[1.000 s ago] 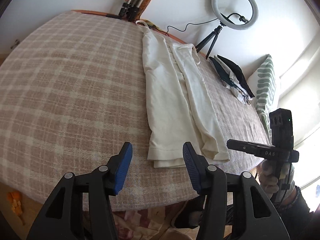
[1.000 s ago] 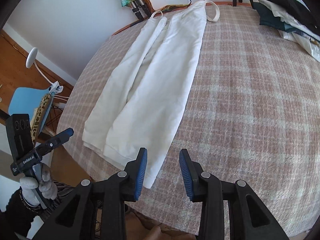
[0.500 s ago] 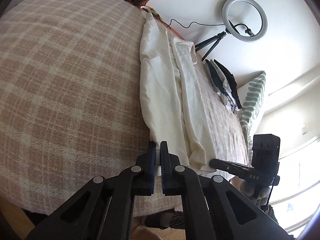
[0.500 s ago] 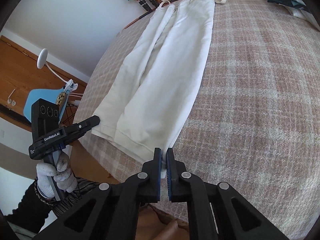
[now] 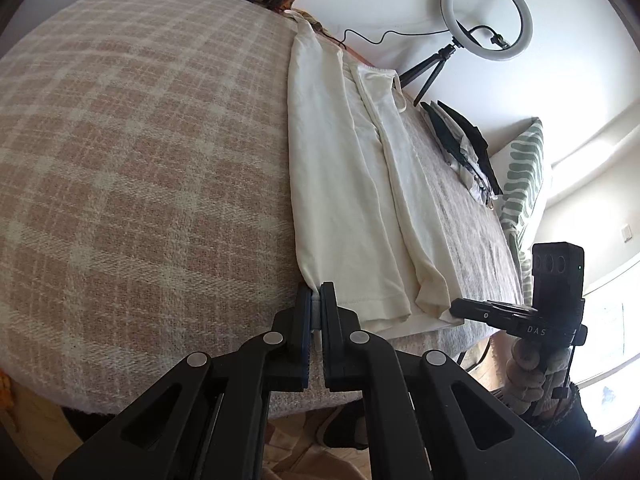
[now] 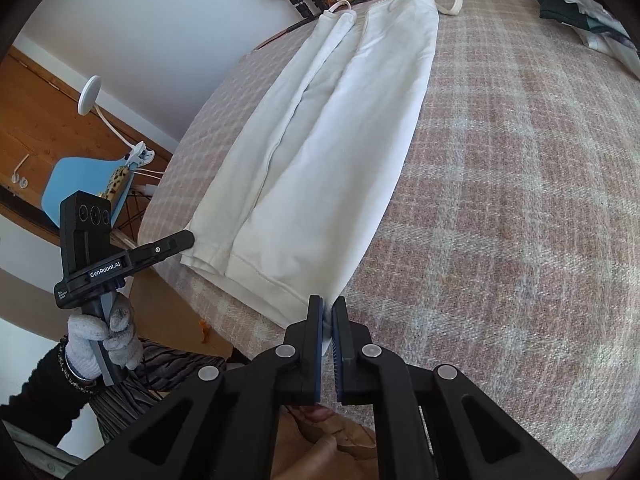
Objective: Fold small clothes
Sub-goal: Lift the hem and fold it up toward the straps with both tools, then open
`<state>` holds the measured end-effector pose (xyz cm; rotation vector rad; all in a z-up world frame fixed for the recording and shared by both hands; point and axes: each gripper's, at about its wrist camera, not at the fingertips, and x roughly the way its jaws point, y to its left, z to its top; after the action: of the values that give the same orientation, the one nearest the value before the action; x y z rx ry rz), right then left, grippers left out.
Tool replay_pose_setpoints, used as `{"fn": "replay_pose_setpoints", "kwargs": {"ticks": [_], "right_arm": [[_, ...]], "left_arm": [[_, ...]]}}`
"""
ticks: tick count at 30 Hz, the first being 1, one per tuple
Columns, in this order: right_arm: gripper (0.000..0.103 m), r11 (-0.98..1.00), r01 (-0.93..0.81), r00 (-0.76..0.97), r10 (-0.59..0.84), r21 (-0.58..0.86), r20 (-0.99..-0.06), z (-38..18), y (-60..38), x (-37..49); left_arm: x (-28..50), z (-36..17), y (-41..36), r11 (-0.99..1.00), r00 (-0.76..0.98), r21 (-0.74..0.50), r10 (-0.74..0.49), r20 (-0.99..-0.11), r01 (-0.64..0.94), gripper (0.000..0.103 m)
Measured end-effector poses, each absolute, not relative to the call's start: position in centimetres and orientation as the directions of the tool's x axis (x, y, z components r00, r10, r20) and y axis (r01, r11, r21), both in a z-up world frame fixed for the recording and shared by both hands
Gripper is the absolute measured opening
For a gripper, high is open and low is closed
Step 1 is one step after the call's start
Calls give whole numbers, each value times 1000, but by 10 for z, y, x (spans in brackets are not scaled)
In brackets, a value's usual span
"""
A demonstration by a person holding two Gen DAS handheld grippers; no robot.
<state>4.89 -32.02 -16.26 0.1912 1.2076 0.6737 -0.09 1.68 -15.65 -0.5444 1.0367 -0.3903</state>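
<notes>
At lower centre of the left wrist view: left gripper [image 5: 317, 301] pinching the left hem corner of the white garment [image 5: 340, 184], fingers pressed together on the cloth edge. Lower centre of the right wrist view: right gripper [image 6: 328, 314] likewise clamped on the opposite hem corner of the same garment [image 6: 336, 152], a sliver of white fabric visible between the blue pads.

Garment position: laid lengthwise on the plaid bed cover [image 5: 140, 168], side panels already folded inward to a long narrow strip, straps at the far end toward upper centre of both frames, hem at the near edge of the bed. Pile of dark clothes [image 5: 464, 140] and green patterned pillow [image 5: 524, 172] at right of the left view, well apart from the garment. Ring light [image 5: 486, 16] at upper right, beyond the bed.

Judged step: lift hem and carry it toward the straps for a crosswise fold.

Notes for doing it well:
- Raise both corners together and level; uneven height likely to skew the strip.
- Keep the hem lightly taut between the two grips, not stretched, so the folded-in panels stay put.
- Move along the garment's long axis; sideways drift likely to open the inward folds.
- Lay hem edge square to the strap end, then release both at once.
- Grip depth looks shallow on both corners; risk of one layer slipping out during the lift.
</notes>
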Motion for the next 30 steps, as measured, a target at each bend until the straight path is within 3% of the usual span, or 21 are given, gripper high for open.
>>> {"fn": "replay_pose_setpoints", "kwargs": {"ticks": [17, 30], "right_arm": [[2, 683, -282, 239, 730, 674, -640, -133, -368, 75], [2, 729, -209, 334, 679, 651, -654, -127, -355, 163]], "left_arm": [[41, -107, 23, 727, 517, -684, -609, -601, 62, 3], [132, -110, 17, 774, 547, -631, -549, -632, 48, 3]]}}
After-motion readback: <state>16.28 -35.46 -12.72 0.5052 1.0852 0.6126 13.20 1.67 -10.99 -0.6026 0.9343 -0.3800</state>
